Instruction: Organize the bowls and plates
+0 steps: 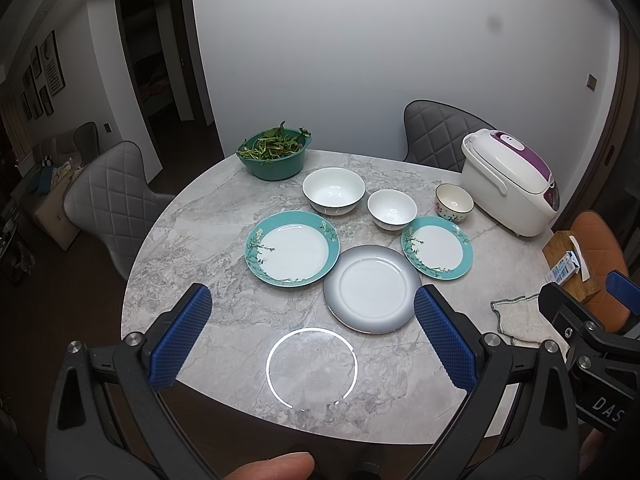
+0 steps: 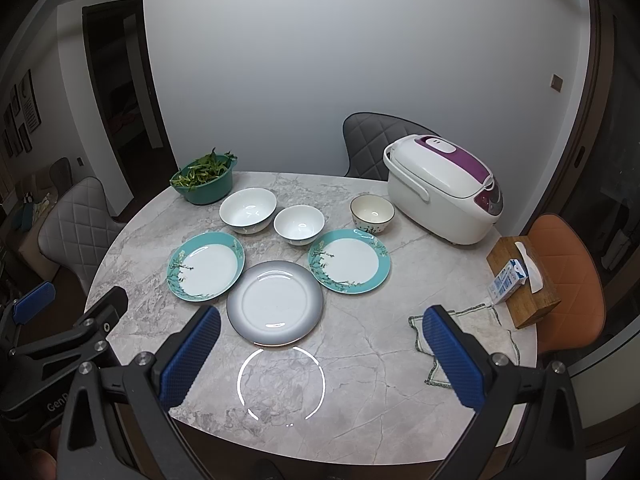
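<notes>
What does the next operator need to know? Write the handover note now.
Left gripper: open, empty, above the near table edge.
Right gripper: open, empty, likewise.
On the marble table: grey plate nearest; large teal plate and small teal plate beside it; behind them large white bowl, small white bowl, patterned bowl.
Done: nothing stacked.
Left: everything.

I'm seeing bare marble table point(image 2: 360, 392) lying between my grippers and the grey plate point(image 2: 275, 305). Behind it, two teal plates point(image 2: 206, 267) and three bowls point(image 2: 248, 209) are crowding together, with the rice cooker point(image 2: 440, 188) and folded cloth point(image 2: 476, 332) blocking the right.
</notes>
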